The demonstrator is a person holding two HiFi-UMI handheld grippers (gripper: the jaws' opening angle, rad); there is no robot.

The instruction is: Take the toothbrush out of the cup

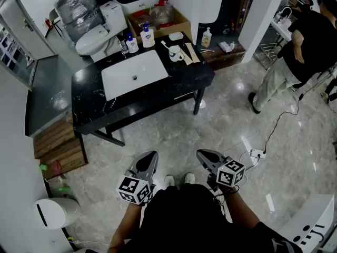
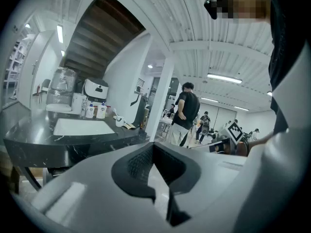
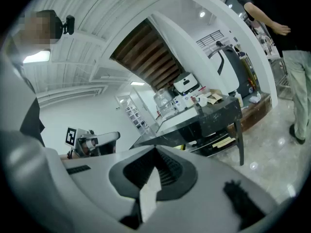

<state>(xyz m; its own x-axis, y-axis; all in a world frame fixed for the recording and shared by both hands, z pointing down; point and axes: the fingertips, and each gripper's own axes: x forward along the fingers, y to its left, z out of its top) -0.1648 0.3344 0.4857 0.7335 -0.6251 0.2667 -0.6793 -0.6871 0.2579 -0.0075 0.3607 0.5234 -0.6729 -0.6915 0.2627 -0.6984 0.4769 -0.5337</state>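
Observation:
A white cup point(image 1: 175, 53) stands on the black marble vanity point(image 1: 184, 80), right of the white sink point(image 1: 134, 74), with a toothbrush point(image 1: 165, 45) sticking out of it toward the back left. In the left gripper view the cup point(image 2: 119, 122) is small and far off. Both grippers hang low in front of me, well short of the vanity. My left gripper point(image 1: 151, 157) point(image 2: 154, 145) is shut with nothing in it. My right gripper point(image 1: 202, 155) point(image 3: 155, 149) is shut and empty too.
Two soap bottles point(image 1: 140, 39) stand behind the sink. A toilet point(image 1: 95, 36) and a cardboard box point(image 1: 158, 20) are beyond the vanity. A person point(image 1: 303, 46) stands at the right. A power strip with its cable point(image 1: 256, 153) lies on the floor. A white bin point(image 1: 55, 212) sits at the left.

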